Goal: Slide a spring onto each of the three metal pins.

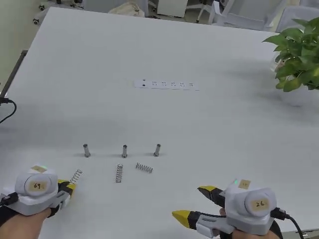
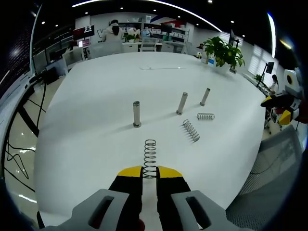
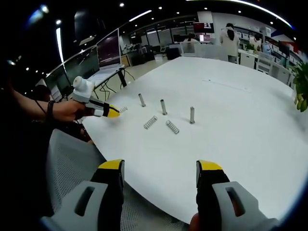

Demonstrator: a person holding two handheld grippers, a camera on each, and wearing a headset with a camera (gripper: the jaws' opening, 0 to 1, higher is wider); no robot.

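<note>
On the table [image 1: 199,129], left gripper [image 2: 149,172] pinches a spring [image 2: 150,155]; right gripper [image 3: 160,166] gapes.

My table [image 1: 209,124] is white, smooth and matt. The three pins [image 1: 124,151] are grey metal and shine a little. The near left spring [image 2: 150,156] and the other two springs [image 1: 144,168] are thin, shiny metal wire. My left gripper [image 1: 70,186] and right gripper [image 1: 194,203] have smooth white plastic bodies and yellow tips. The far right plant [image 1: 296,55] has glossy green leaves.
</note>
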